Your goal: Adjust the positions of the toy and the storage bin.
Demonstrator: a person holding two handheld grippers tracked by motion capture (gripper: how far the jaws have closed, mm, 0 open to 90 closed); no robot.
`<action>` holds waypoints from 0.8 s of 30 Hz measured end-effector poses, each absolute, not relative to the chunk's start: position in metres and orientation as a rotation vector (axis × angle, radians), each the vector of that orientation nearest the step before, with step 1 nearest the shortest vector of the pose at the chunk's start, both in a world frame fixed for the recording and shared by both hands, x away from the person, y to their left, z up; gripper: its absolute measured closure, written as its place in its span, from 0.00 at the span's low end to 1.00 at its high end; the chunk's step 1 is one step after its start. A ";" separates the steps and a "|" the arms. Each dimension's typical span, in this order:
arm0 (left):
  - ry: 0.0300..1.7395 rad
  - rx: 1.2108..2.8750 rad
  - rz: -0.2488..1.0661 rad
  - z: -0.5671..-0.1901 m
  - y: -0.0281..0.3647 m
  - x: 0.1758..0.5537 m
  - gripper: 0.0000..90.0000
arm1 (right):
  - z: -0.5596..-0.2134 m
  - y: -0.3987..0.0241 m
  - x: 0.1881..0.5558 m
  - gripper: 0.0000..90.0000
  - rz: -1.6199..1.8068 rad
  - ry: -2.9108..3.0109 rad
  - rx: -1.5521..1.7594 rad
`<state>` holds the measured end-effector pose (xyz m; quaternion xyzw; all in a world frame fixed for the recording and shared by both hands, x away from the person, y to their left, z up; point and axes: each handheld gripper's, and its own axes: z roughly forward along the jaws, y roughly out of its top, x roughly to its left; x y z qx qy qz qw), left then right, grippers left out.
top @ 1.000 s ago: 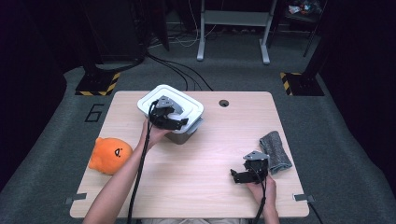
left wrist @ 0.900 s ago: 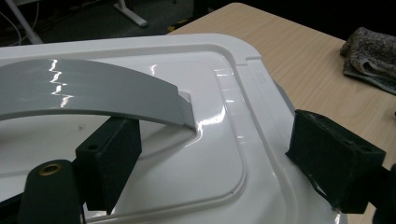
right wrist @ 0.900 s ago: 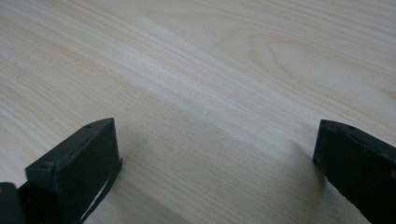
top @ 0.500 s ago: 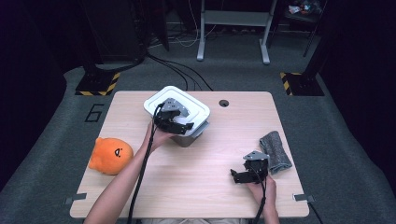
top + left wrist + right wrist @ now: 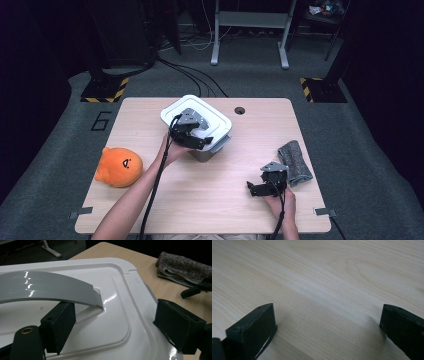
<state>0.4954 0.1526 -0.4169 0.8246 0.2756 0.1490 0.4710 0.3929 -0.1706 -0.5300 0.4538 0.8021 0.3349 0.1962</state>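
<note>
In the high view, the right gripper [image 5: 256,188] sits low and right of centre in the frame, held by a hand [image 5: 281,202] coming up from the bottom edge. Its jaws stand wide apart over bare wood, with nothing between them; the right gripper view shows the two black pads [image 5: 254,327] spread over the table [image 5: 324,285].

Just to the right of that gripper lies a folded grey cloth [image 5: 295,162] near the table's right edge. At the left edge of the table rests an orange plush toy [image 5: 119,166].

Further up, near the middle of the frame, the left gripper [image 5: 192,136] hangs over a white bin lid [image 5: 175,110] that covers a grey bin [image 5: 207,154]. In the left gripper view its jaws are well apart above the lid [image 5: 117,302], beside the end of the grey arched handle [image 5: 50,288]; the pads press on nothing. The same view shows the cloth [image 5: 182,268] at upper right.

Beyond the table are a dark floor with cables [image 5: 190,75] and a metal stand [image 5: 250,30].
</note>
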 end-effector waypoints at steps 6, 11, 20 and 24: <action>0.642 2.033 0.357 -0.416 0.146 0.491 0.19 | -0.530 -0.170 0.393 0.00 0.939 2.246 1.278; 0.625 2.040 0.348 -0.416 0.140 0.488 0.19 | -0.530 -0.171 0.393 0.00 0.939 2.247 1.274; 0.600 2.048 0.333 -0.416 0.130 0.482 0.19 | -0.530 -0.171 0.393 0.00 0.937 2.245 1.271; 0.579 2.054 0.325 -0.416 0.126 0.480 0.19 | -0.530 -0.170 0.393 0.00 0.938 2.247 1.277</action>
